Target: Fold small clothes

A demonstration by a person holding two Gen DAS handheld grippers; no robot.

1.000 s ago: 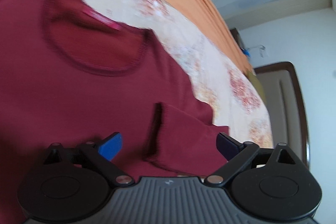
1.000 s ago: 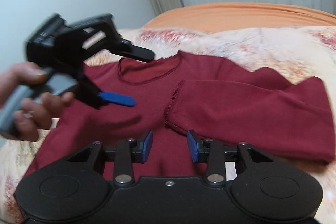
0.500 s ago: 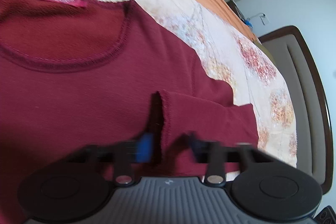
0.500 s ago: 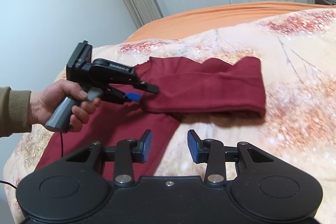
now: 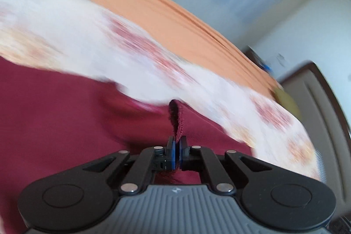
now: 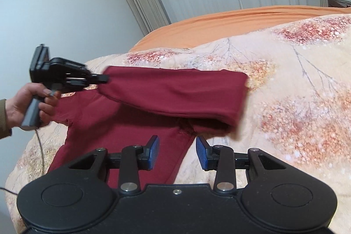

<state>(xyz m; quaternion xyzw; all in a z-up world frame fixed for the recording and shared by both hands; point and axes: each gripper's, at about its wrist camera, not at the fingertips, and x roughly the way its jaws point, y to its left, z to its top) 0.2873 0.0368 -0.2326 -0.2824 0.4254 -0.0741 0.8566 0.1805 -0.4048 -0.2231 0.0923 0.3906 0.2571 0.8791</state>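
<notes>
Sleeve cuff now lifted off shirt body. Left wrist view: left gripper (image 5: 177,151) fingers pinched tight on cuff of dark red knit long-sleeved shirt (image 5: 65,124), hem straight ahead of tips. Right wrist view: sleeve (image 6: 175,91) long axis stretches across floral bedspread (image 6: 296,91) toward left gripper (image 6: 103,78); right gripper (image 6: 176,151) fingers parted, empty, hovering nearest armpit.

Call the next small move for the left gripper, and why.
Probably carry the cuff a bit further across the sweater body, then lay it flat and open. The left gripper is shut on the sleeve cuff, the sleeve hangs lifted above the sweater body, and the right gripper is open, holding nothing.
</notes>
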